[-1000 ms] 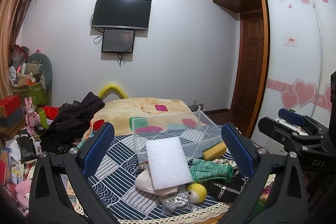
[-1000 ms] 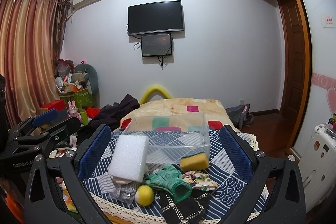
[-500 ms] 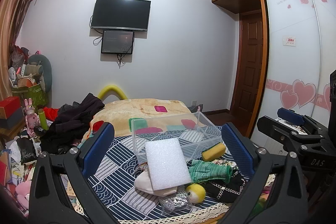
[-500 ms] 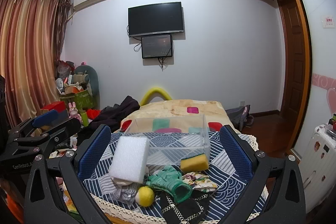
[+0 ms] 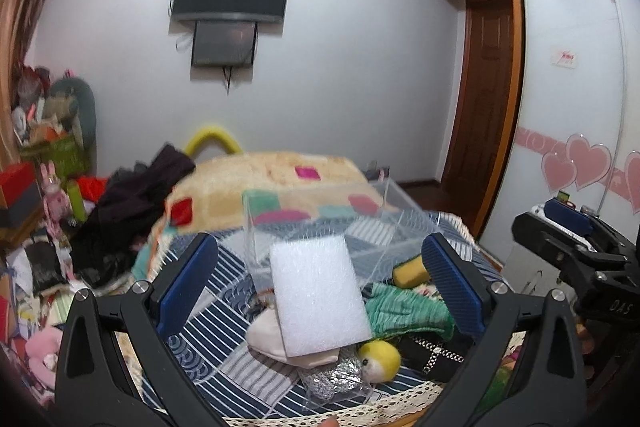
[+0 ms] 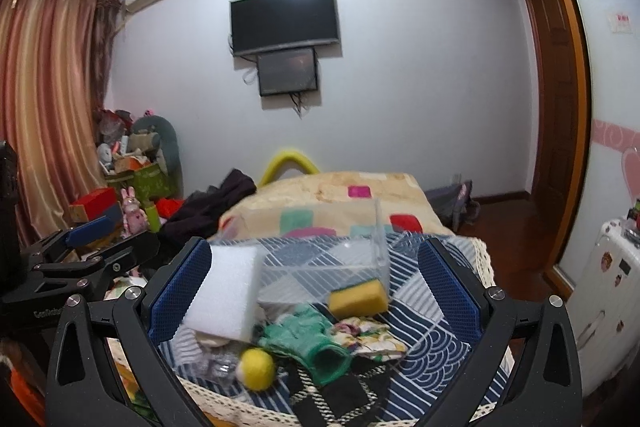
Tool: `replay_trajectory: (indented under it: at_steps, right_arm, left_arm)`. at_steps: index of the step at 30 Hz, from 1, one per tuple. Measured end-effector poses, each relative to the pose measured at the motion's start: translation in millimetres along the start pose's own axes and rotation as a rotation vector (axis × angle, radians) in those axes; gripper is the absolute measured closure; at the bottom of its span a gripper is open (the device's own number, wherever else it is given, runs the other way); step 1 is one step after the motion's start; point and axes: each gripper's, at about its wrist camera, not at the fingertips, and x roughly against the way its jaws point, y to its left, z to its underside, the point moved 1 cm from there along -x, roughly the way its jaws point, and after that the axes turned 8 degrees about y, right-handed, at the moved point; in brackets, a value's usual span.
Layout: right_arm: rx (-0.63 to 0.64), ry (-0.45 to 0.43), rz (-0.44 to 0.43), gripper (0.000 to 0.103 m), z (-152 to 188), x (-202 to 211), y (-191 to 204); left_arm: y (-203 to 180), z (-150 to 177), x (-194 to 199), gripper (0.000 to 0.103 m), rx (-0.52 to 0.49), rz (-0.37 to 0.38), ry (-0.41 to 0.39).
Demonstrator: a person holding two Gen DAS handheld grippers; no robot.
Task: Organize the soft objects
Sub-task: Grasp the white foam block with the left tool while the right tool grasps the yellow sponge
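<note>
The white foam block point(image 5: 320, 297), a flat rectangular slab with a fine bubbly surface, lies tilted on the pile of soft things on the blue-and-white patterned bedcover point(image 5: 224, 291), its long axis running from the near edge of the bed up toward the clear plastic box point(image 5: 320, 227), against which its far end leans. It covers most of a cream cloth item point(image 5: 272, 337) underneath, whose shape is hard to make out. Beside it lie a ribbed green knit glove point(image 5: 404, 311), a fuzzy yellow ball point(image 5: 380, 349), a yellow sponge point(image 5: 410, 271) partly behind a blue finger pad, and a crinkly silvery packet point(image 5: 334, 379), blurred in the right wrist view. The left gripper point(image 5: 320, 275) hovers spread wide, holding nothing. The right gripper point(image 6: 314, 283) is likewise wide apart and empty, the sponge point(image 6: 358, 297) and glove point(image 6: 308, 337) between its fingers.
</note>
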Motion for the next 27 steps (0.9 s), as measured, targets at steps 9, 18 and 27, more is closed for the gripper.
replay_trajectory:
  at_steps: [9,18,27]
  right_arm:
    - [-0.037,0.161,0.039,0.000,15.8,-52.1,-25.0]
    - [0.038,0.320,0.075,0.000,25.5,-105.3,-28.2]
    - [0.013,0.447,0.080,0.016,39.1,-134.7,-35.2]
  left_arm:
    - [-7.4,16.5,-70.8,0.000,-0.022,-0.025,0.182]
    - [3.5,28.7,-118.0,0.000,0.026,0.008,0.311]
    - [2.3,39.5,-122.8,0.015,0.000,0.025,0.303]
